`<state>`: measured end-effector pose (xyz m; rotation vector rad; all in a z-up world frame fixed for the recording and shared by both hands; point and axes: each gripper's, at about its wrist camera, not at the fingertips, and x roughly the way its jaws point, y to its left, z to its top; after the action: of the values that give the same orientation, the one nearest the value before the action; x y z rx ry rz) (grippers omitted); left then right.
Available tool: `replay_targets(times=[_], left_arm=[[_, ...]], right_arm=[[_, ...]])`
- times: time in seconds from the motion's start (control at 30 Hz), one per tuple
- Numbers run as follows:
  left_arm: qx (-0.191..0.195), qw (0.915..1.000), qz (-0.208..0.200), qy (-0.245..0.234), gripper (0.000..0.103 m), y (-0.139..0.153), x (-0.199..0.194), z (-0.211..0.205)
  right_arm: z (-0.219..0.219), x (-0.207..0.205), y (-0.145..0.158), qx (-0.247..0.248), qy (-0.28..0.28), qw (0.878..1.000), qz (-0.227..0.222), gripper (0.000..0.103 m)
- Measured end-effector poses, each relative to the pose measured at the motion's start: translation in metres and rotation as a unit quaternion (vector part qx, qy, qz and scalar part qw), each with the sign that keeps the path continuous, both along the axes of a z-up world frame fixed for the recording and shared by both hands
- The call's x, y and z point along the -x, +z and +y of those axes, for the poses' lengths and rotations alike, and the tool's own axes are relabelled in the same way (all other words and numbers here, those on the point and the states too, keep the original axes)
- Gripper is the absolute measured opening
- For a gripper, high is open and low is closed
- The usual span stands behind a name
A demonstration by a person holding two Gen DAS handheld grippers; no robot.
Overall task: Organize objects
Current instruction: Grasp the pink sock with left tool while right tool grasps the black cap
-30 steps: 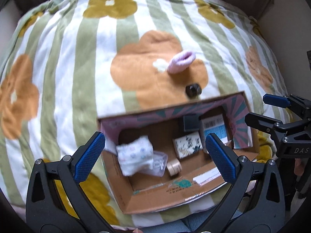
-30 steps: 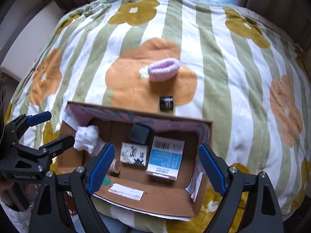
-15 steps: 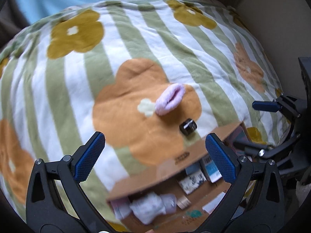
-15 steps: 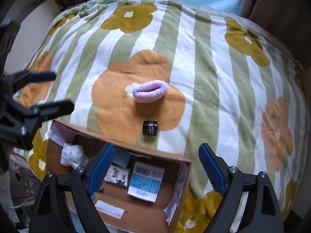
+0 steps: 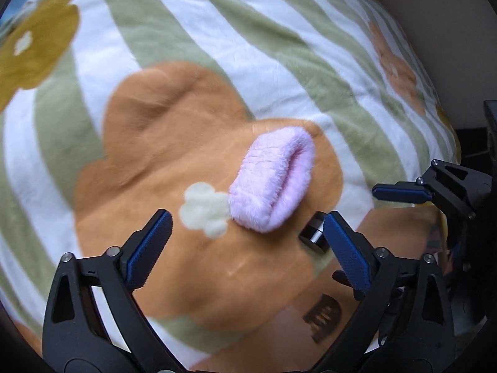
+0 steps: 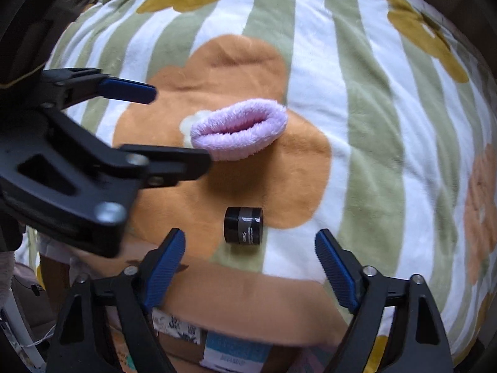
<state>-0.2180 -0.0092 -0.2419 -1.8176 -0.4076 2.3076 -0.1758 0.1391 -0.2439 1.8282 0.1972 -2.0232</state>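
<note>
Both tongs hung released and gripping nothing: the left tongs (image 5: pixel 245 242) over the striped flower blanket (image 6: pixel 372 99), the right tongs (image 6: pixel 250 259) beside them. Nearest the cameras lay the cardboard box (image 6: pixel 248 295), a blue-and-white carton (image 6: pixel 236 352) showing inside. Beyond it sat the folded lilac fuzzy sock (image 6: pixel 239 127), with the small black jar (image 6: pixel 243 225) between sock and box.

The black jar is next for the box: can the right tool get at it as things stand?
Probably yes. The black jar lies alone on the blanket, just ahead of the open right tool; the pink sock and left tool sit beyond it, apart.
</note>
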Motion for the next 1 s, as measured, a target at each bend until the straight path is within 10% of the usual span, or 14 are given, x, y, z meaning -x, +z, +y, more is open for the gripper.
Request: replay_targets(times=[0.57, 1.0], left_arm=[[-0.034, 0.9993, 0.011, -0.011, 0.053, -0.031, 0.021, 0.001], [-0.039, 0.9991, 0.018, -0.009, 0.032, -0.024, 0.024, 0.002]], right_arm=[[-0.012, 0.006, -0.035, -0.016, -0.015, 0.999, -0.045, 0.035], [-0.006, 0.001, -0.03, -0.02, -0.014, 0.999, -0.041, 0.028]])
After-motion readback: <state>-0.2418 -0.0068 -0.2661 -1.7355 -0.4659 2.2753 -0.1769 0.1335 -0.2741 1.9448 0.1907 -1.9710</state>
